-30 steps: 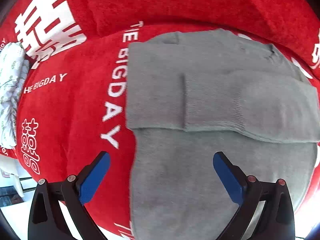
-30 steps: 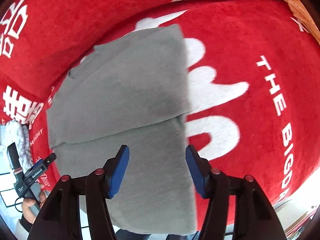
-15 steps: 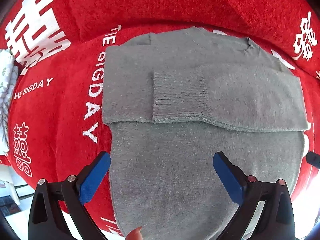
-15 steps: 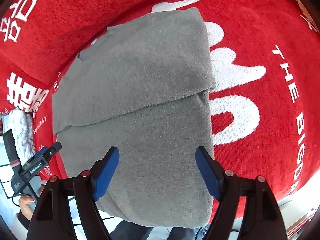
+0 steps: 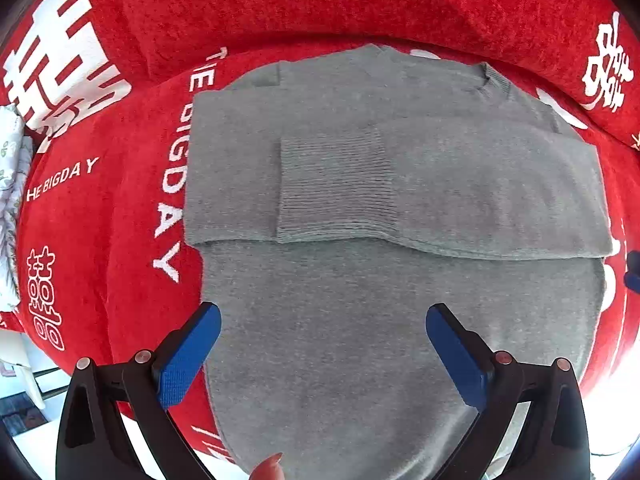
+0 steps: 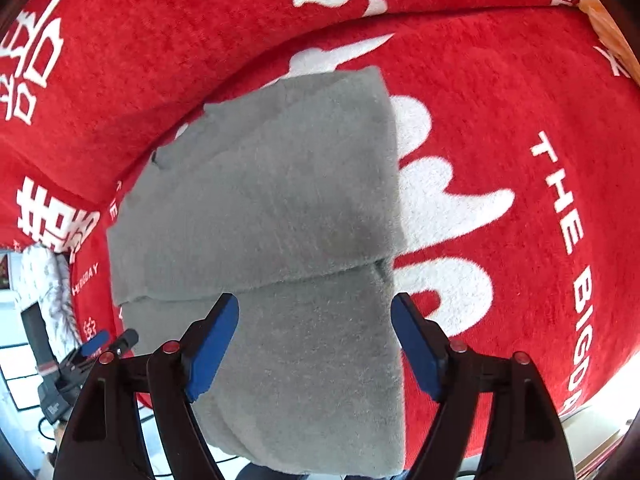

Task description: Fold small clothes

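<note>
Underneath everything is the red plush cover, printed with big white characters and the words "THE BIGDAY", and I place the rest against the grey sweater lying flat on it. A second panel of that red cloth rises behind the sweater's far edge, meeting the flat part in a crease. The sweater is partly folded: its sleeves are laid across the chest, the ribbed cuff resting near the middle, and the collar is at the far side. Off the sweater's left side, past the edge of the cover, a white cloth with a leafy print is bunched up, with pale floor below it. My left gripper hangs over the sweater's near half, blue pads wide apart and empty. My right gripper hovers over the sweater's right edge; its jaws have just been opening and nothing is between them. A red-painted fingertip shows at the sweater's near hem.
</note>
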`<state>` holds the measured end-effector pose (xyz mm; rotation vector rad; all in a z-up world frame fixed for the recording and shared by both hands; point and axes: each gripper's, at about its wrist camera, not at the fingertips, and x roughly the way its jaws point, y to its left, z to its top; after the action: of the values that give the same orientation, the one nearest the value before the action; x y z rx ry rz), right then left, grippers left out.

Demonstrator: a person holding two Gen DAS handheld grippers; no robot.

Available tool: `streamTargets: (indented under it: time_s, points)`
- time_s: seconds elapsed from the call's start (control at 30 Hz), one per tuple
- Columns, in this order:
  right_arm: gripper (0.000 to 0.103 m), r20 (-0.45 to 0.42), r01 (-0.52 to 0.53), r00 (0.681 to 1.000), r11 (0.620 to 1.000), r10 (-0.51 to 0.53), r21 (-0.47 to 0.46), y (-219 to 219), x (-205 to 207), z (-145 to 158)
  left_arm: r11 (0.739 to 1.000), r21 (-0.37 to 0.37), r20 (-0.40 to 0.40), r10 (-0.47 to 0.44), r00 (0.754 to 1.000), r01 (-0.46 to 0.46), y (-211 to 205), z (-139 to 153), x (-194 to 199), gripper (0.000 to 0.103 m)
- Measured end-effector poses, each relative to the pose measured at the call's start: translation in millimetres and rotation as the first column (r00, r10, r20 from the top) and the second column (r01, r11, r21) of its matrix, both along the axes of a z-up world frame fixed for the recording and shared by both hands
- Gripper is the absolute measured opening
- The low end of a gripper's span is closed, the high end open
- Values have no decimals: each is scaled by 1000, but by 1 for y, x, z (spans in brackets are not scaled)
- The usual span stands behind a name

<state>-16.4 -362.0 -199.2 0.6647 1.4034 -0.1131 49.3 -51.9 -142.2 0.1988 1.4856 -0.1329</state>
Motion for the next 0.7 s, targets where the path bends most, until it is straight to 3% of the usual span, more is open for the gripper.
streamTargets:
  time_s: [0.17,0.4,0.7]
  points:
    - [81,3,-34,999,998,34,46,9,-4,-2,1000,20,-3,-1,1000,1,-8,6,-3,103]
    - [81,-11,-95,995,989,97,110,5,-13,-7,995,47,5,85,996,-85,-12,9,-20,103]
    - [81,-26,-145,988,978,151,148,-5,-34,-26,990,55,-41,134,990,-131,-16,-6,-52,103]
